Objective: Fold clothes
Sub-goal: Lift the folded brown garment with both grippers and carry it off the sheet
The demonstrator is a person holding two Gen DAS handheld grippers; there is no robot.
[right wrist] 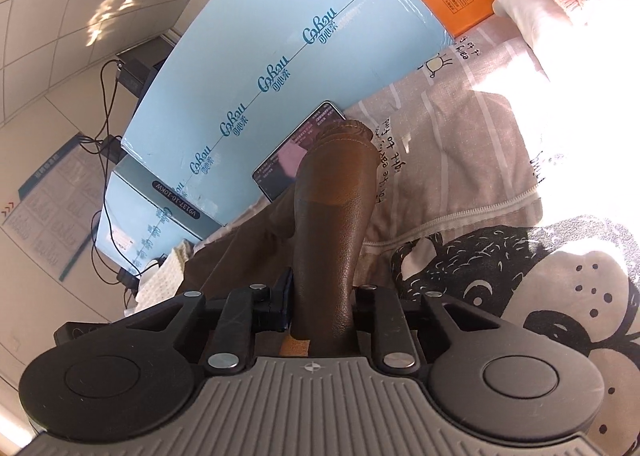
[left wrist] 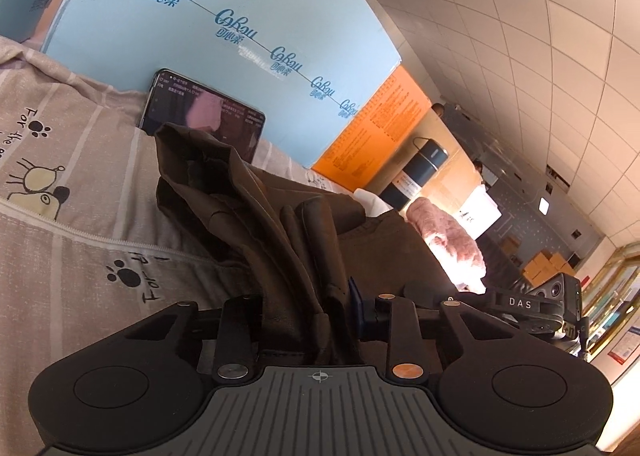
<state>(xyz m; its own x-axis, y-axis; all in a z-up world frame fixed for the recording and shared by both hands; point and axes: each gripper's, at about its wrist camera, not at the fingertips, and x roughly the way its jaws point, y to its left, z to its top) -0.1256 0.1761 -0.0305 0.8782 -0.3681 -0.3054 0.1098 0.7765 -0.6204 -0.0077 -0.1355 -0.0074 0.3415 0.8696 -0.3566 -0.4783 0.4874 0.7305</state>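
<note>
A dark brown leather-like garment lies bunched on a grey printed bedsheet. My left gripper is shut on a fold of this garment, and the cloth runs forward from between its jaws. In the right wrist view my right gripper is shut on another part of the brown garment, whose gathered cuff points toward the phone. The right gripper's body also shows in the left wrist view, close on the right.
A phone leans against a large light-blue box, with an orange box beside it. A pink fluffy garment and a dark flask lie at the right. A panda-print cushion lies near my right gripper.
</note>
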